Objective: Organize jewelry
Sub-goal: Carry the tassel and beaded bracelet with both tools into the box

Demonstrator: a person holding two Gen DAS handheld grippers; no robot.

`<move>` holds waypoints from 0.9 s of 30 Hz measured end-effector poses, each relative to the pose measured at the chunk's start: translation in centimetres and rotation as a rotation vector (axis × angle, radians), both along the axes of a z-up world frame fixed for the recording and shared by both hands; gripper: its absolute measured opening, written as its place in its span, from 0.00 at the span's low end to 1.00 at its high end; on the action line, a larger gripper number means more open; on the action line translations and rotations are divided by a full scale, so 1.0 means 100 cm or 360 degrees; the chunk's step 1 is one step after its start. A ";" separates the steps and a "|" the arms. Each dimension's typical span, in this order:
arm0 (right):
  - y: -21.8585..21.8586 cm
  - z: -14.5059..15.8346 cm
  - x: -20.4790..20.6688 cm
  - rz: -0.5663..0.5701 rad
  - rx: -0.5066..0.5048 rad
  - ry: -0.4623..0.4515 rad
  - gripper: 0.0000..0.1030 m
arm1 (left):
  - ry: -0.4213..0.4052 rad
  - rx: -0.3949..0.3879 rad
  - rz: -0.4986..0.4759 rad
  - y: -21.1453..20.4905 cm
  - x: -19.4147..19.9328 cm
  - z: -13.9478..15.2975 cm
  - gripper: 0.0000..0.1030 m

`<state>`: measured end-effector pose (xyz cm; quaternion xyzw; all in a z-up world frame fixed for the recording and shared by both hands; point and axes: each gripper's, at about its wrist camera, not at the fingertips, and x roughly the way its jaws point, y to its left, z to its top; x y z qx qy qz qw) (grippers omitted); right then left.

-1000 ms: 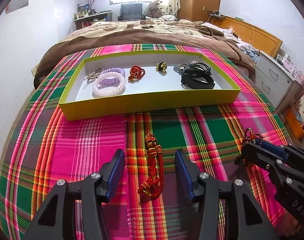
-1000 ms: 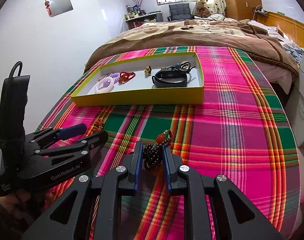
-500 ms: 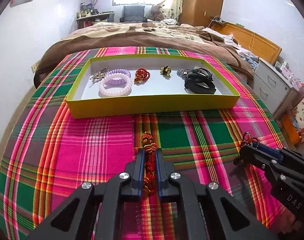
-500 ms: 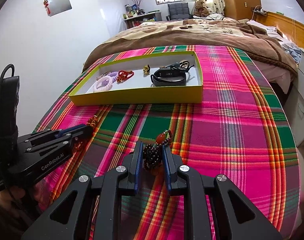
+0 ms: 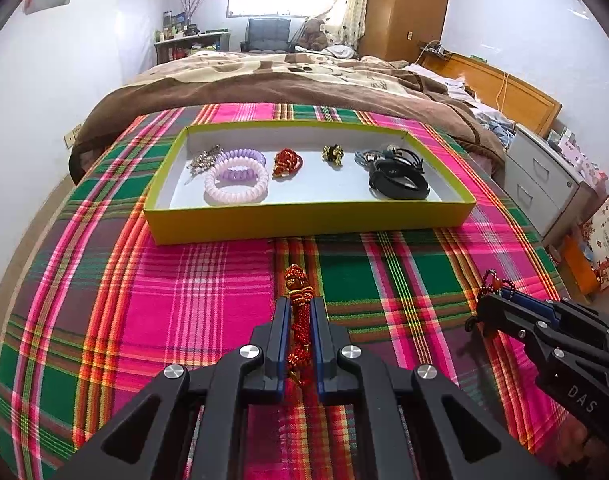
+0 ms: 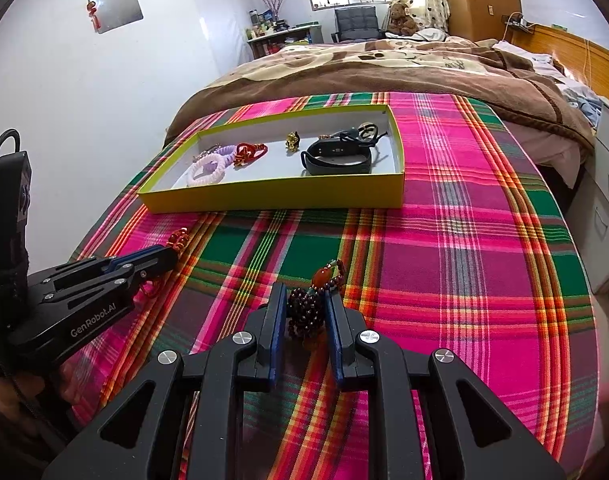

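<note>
The left hand-held gripper (image 5: 297, 312) sits low over the plaid cloth (image 5: 176, 300) on the bed. Its jaws are squeezed tight on a red and gold beaded string (image 5: 298, 308), which lies on the cloth and pokes out past the tips. Up ahead, past the string, sits a yellow-green tray (image 5: 304, 220) with a white floor. Inside it, going from left to right, are a small silver piece (image 5: 203, 158), a purple coil band (image 5: 244, 157) and a pink coil band (image 5: 236, 182) touching each other, a red knotted bracelet (image 5: 287, 162), a little gold and black piece (image 5: 333, 154), some dark cords (image 5: 400, 155) and a black wristband (image 5: 398, 180). Farther right on the cloth is the right hand-held gripper (image 6: 304, 312). Its jaws are closed part way around a dark beaded bracelet (image 6: 308, 308) with a big orange bead (image 6: 320, 276) at the top. The dark beads are bunched up between the two blue pads (image 6: 278, 320) and rest on the cloth.
</note>
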<state>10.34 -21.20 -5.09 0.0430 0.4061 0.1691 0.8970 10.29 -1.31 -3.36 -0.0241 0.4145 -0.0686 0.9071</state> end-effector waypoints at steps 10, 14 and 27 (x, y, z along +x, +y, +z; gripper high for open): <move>0.002 0.011 -0.004 0.0009 0.0004 -0.0041 0.19 | -0.0055 -0.0021 0.0005 0.006 -0.003 0.015 0.09; 0.005 0.017 -0.003 0.0030 0.0002 -0.0064 0.19 | -0.0096 -0.0024 0.0008 0.011 -0.003 0.026 0.09; 0.028 0.050 0.037 0.0080 0.0023 -0.0158 0.19 | -0.0164 -0.0069 0.0077 0.049 0.038 0.058 0.09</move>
